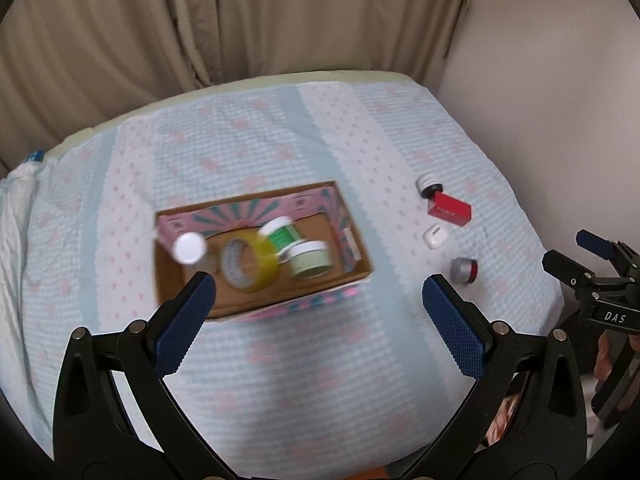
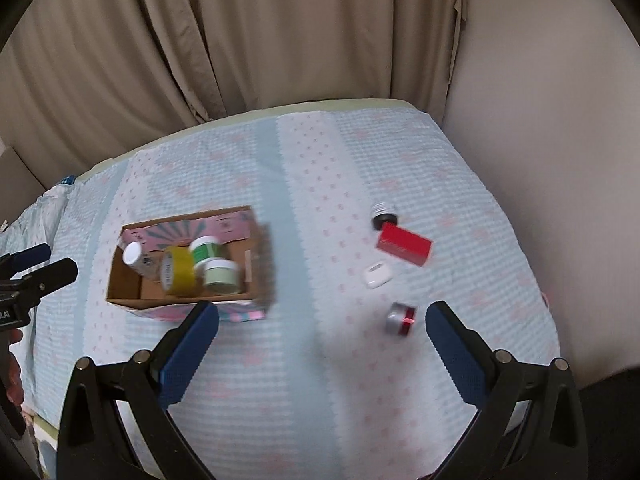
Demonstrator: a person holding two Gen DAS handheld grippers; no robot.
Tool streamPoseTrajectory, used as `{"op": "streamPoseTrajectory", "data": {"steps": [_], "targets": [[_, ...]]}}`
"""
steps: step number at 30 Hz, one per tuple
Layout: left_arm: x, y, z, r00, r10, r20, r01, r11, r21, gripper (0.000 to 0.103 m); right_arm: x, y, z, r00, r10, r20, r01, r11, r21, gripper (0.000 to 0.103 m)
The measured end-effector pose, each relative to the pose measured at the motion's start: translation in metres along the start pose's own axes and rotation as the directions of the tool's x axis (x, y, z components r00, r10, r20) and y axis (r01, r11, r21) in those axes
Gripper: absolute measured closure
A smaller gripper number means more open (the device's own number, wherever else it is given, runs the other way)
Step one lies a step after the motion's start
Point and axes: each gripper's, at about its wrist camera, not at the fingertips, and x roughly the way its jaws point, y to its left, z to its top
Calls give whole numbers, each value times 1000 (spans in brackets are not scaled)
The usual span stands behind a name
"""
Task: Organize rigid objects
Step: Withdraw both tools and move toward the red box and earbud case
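Left wrist view: a cardboard box (image 1: pixel 256 256) is sitting on the checked bedspread (image 1: pixel 320 360). It is holding a white-capped bottle (image 1: pixel 188 249), a yellow tape roll (image 1: pixel 250 262), a green-labelled jar (image 1: pixel 282 234) and a pale green jar (image 1: pixel 310 258). The left gripper (image 1: pixel 318 300) is hovering with jaws released and gripping nothing, the box just beyond its left jaw. The right gripper (image 1: pixel 592 264) is showing at the right edge.

Right wrist view: the box (image 2: pixel 192 260) is lying ahead to the left. A black-bodied bottle (image 2: pixel 384 216), red carton (image 2: pixel 404 245), white earbud case (image 2: pixel 377 275) and silver-and-red jar (image 2: pixel 401 318) are lying loose on the bedspread. The right gripper (image 2: pixel 322 336) is hovering, jaws released, with the silver-and-red jar just inside its right jaw, not touching.
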Motion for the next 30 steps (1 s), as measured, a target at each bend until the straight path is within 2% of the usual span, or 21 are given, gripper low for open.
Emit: {"op": "streamPoseTrajectory", "data": {"steps": [7,9,15,19,25,30], "targets": [[48,-105,12,1000,-10,-29,8,999,-54,0,30,-82,26,997,77,-5,-77,987,-142,0],[67,-132,17,998,0,-59,-4,997,-72,0,43,-104,37,996,90,-19,-92,981,-169,0],[108,-179,24,995,12,-98,-21,996,-90,0,81,-143,59,988,141,-63,-152,962,-228,0],[137,-195,28,990,20,-139,-26,999,-39,0,108,-158,68,984,155,-85,-173,947,-272,0],[191,-214,28,978,31,-206,-11,996,93,0,145,-171,74,980,162,-117,-192,921,-339,0],[243,-226,24,969,-20,-246,65,983,173,0,186,-176,72,977,150,-150,-201,881,-429,0]]}}
